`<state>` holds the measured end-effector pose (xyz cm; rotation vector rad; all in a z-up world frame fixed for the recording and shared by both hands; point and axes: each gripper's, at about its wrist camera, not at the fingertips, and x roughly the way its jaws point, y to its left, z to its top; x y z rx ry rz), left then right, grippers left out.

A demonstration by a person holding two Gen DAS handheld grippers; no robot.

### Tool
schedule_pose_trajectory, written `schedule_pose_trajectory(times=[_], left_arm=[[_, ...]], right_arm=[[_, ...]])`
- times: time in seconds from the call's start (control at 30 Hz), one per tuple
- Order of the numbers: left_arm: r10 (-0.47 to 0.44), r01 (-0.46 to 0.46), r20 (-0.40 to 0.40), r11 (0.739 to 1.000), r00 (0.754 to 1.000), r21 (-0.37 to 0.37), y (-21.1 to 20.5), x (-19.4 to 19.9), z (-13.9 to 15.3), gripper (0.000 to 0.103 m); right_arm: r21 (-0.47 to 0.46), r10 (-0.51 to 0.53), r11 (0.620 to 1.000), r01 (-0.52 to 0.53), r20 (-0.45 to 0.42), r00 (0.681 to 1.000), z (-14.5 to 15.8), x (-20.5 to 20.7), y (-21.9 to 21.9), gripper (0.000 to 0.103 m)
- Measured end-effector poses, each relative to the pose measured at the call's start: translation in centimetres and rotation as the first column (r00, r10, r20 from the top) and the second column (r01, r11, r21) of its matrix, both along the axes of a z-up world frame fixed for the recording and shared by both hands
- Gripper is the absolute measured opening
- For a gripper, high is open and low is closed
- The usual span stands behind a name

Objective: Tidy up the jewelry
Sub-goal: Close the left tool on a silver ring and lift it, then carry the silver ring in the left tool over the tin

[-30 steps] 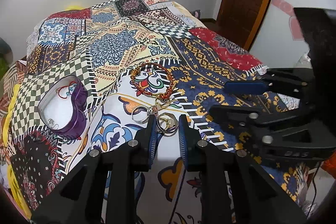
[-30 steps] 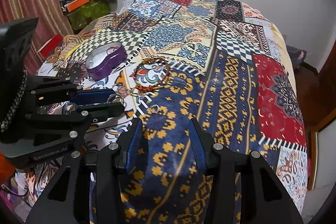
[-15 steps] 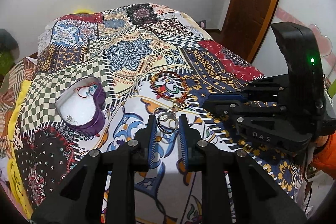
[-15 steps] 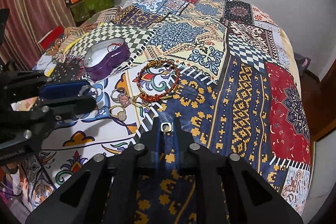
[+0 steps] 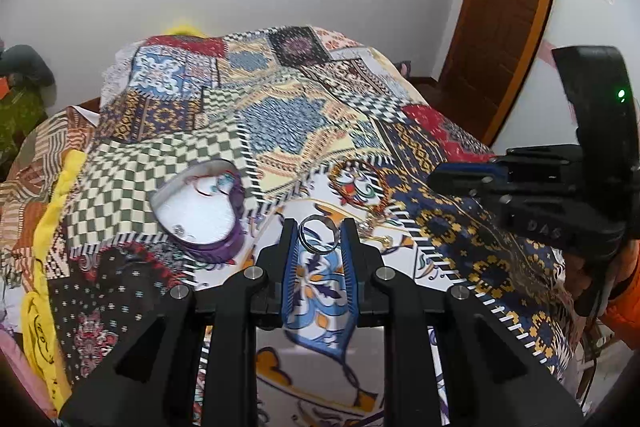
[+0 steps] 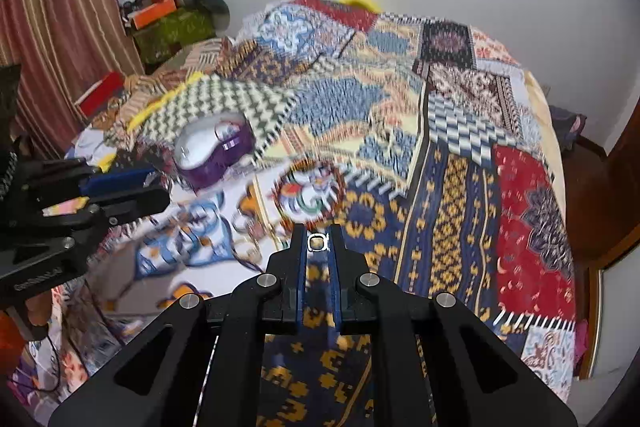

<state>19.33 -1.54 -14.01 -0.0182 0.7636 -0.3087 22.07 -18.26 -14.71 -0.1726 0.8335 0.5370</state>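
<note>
Silver bangle was pinched at left gripper tips, right of heart-shaped purple jewelry box on patterned bedspread. Small ring was clamped in right gripper. Beaded bracelet was seen farther back.

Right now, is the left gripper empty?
No, the left gripper is shut on a silver ring pinched between its blue pads.

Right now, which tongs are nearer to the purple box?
Left. The left tongs hover just beside the purple box; the right tongs are farther off, beyond the bracelet.
</note>
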Motion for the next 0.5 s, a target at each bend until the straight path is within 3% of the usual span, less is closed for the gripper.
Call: schedule_pose_trajectory(times=[0.5], left_arm=[[0.112,-0.111,0.074,0.994,0.991,-0.010,5.3,-0.2,2.4,0.020]], right_arm=[[0.093,0.075,0.992,-0.084,0.097,0.992,4.3,0.2,5.1,0.009]])
